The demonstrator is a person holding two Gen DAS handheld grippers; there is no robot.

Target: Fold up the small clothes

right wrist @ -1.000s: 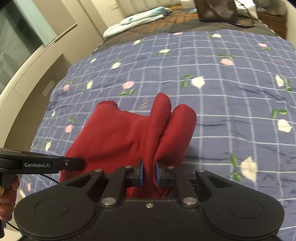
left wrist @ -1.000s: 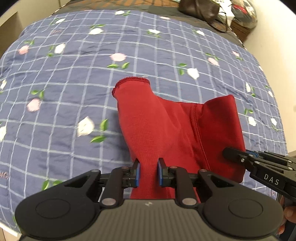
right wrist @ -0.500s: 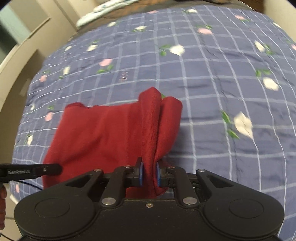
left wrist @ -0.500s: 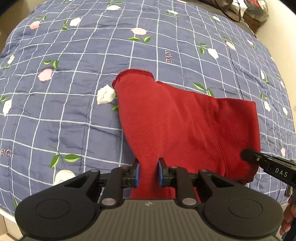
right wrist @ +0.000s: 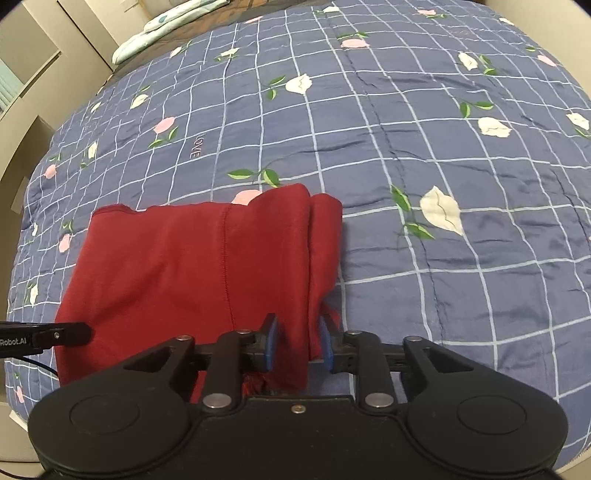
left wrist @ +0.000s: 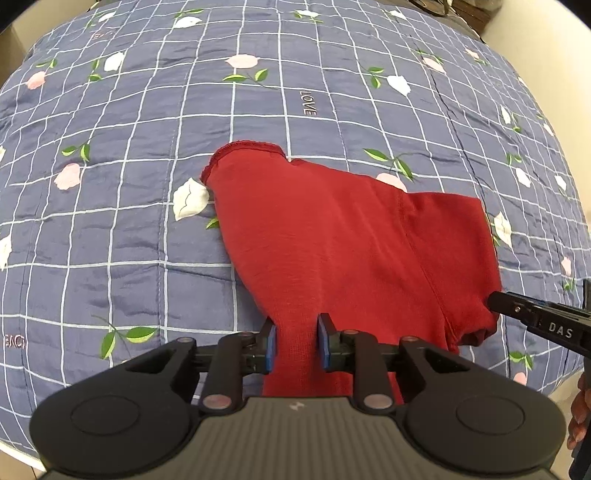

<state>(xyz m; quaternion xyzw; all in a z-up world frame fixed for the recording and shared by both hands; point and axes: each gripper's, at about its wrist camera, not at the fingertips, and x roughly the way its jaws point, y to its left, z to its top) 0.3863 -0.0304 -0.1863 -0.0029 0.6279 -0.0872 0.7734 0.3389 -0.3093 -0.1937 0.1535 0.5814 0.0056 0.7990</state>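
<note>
A red garment (left wrist: 332, 240) lies spread on the blue floral bedspread (left wrist: 147, 221), one hemmed opening pointing away. My left gripper (left wrist: 295, 341) is shut on its near edge, and the fabric fills the gap between the blue pads. In the right wrist view the garment (right wrist: 166, 266) has a doubled fold along its right side. That fold passes between the fingers of my right gripper (right wrist: 297, 343), whose jaws stand slightly apart, with a sliver of space beside the right pad. Each gripper's tip shows in the other's view: right gripper (left wrist: 535, 319), left gripper (right wrist: 55, 336).
The quilted bedspread (right wrist: 443, 147) stretches far beyond the garment on all sides. A pale pillow (right wrist: 166, 26) lies at the far end, with beige wall panels (right wrist: 29, 74) along the left. A person's hand (left wrist: 580, 413) shows at the right edge.
Both grippers have lowered the garment, which now lies flatter and wider on the bed. The right gripper's jaws have parted a little around the fold.
</note>
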